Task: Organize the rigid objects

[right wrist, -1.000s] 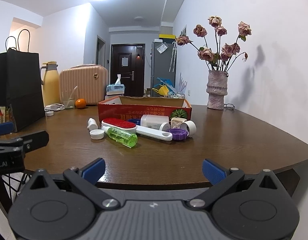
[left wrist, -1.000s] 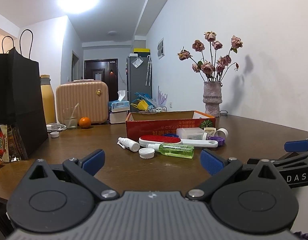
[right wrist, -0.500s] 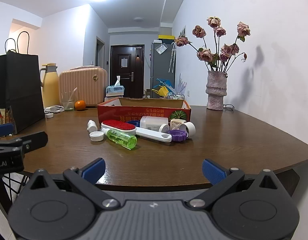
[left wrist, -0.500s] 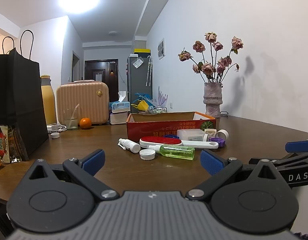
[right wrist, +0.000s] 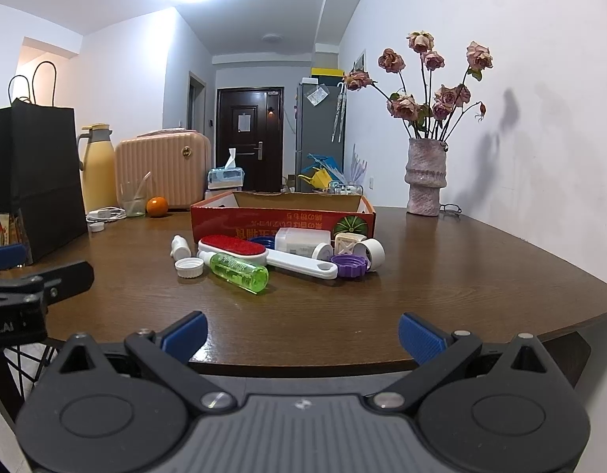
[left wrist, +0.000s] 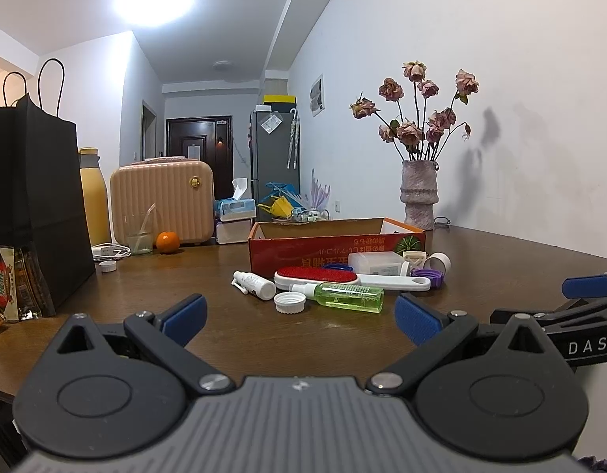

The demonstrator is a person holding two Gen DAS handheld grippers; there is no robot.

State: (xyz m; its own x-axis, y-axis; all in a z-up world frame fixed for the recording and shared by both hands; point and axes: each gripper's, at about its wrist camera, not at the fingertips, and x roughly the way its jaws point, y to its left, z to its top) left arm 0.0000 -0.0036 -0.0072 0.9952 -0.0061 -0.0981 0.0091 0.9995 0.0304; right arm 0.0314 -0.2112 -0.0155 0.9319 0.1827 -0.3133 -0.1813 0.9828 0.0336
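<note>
Bottles, caps and a brush lie heaped on the brown counter (right wrist: 441, 272) just in front of a red cardboard box (right wrist: 281, 224) whose flaps stand open. A green bottle (right wrist: 240, 272) rests on its side at the near edge of the heap, a white screw cap (right wrist: 189, 267) just beside its neck and a small white spray bottle (left wrist: 254, 285) a little further left. Behind the green bottle lies the red-padded lint brush (right wrist: 264, 255), its white handle running right to touch a purple cap (right wrist: 350, 265). A clear lidded container (right wrist: 297, 239), a roll of white tape (right wrist: 373, 253) and a small cream box (right wrist: 345, 243) crowd against the box's front wall (a blue lid peeks out between them, mostly hidden).

The left gripper (left wrist: 299, 313) hovers low over the near edge of the counter, its blue-padded fingers (left wrist: 184, 312) spread wide with nothing between them. The right gripper (right wrist: 302, 331) hangs just off the counter's edge, fingers (right wrist: 419, 339) likewise wide apart and holding nothing. Both are well apart from the heap.

Further back stand a vase of dried roses (right wrist: 425, 175) by the wall, a black paper bag (left wrist: 31, 205), a yellow flask (right wrist: 98, 173), a pink case (left wrist: 163, 201), a drinking glass (left wrist: 139, 236) and an orange (left wrist: 168, 242).
</note>
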